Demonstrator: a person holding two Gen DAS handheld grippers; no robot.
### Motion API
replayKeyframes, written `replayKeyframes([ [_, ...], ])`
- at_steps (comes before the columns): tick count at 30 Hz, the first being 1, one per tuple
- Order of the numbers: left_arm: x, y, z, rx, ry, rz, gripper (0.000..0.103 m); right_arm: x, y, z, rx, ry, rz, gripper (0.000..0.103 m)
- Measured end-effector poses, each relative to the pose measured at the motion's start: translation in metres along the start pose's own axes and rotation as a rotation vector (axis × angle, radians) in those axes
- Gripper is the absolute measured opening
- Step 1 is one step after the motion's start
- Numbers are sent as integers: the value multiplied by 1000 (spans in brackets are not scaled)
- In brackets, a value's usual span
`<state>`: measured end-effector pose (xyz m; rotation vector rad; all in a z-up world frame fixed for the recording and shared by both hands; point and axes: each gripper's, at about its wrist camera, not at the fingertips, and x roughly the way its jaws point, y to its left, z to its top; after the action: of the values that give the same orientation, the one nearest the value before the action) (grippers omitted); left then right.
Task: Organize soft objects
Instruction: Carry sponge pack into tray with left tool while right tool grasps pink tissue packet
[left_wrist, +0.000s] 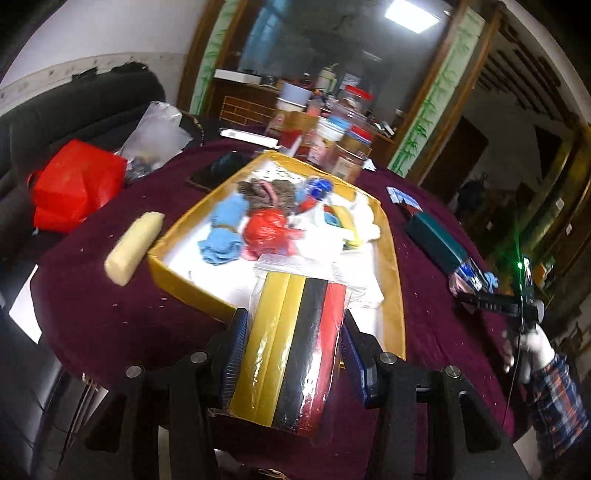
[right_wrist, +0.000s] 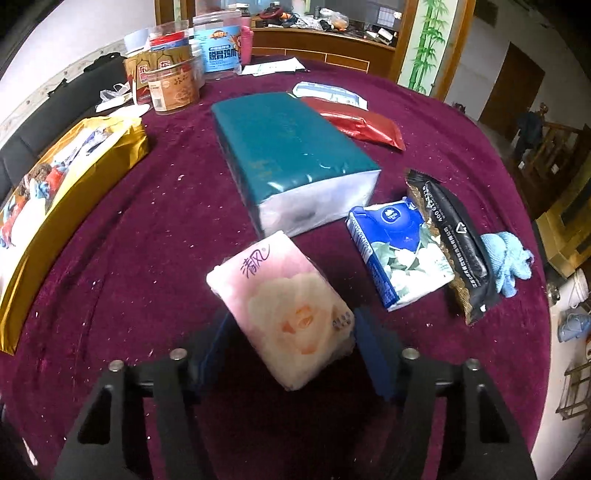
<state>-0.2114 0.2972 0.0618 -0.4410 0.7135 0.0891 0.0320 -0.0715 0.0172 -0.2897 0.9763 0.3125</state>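
My left gripper (left_wrist: 291, 354) is shut on a clear bag of yellow, black and red foam strips (left_wrist: 291, 343), held above the near edge of the gold box (left_wrist: 192, 288). The box holds a blue cloth (left_wrist: 221, 236), a red bag (left_wrist: 266, 229), a brown knit piece (left_wrist: 266, 192) and white cloths. My right gripper (right_wrist: 291, 347) is shut on a pink tissue pack (right_wrist: 288, 314), held above the maroon tablecloth. Beyond it lie a teal tissue pack (right_wrist: 291, 155), a blue tissue pack (right_wrist: 399, 251), a black packet (right_wrist: 454, 243) and a blue cloth (right_wrist: 509, 262).
A yellow sponge (left_wrist: 135, 245) and a red bag (left_wrist: 74, 188) lie left of the box. Jars and tubs (right_wrist: 177, 81) stand at the table's far side. A red pouch (right_wrist: 358, 122) lies behind the teal pack. The gold box (right_wrist: 74, 177) shows at the left of the right wrist view.
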Motion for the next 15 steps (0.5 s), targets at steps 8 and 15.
replayKeyframes([
  [8, 34, -8, 20, 12, 95, -18, 50, -48, -2, -14, 62, -46, 77, 60],
  [15, 102, -19, 48, 29, 196, 114, 55, -86, 59, 4, 2, -78, 259, 60],
])
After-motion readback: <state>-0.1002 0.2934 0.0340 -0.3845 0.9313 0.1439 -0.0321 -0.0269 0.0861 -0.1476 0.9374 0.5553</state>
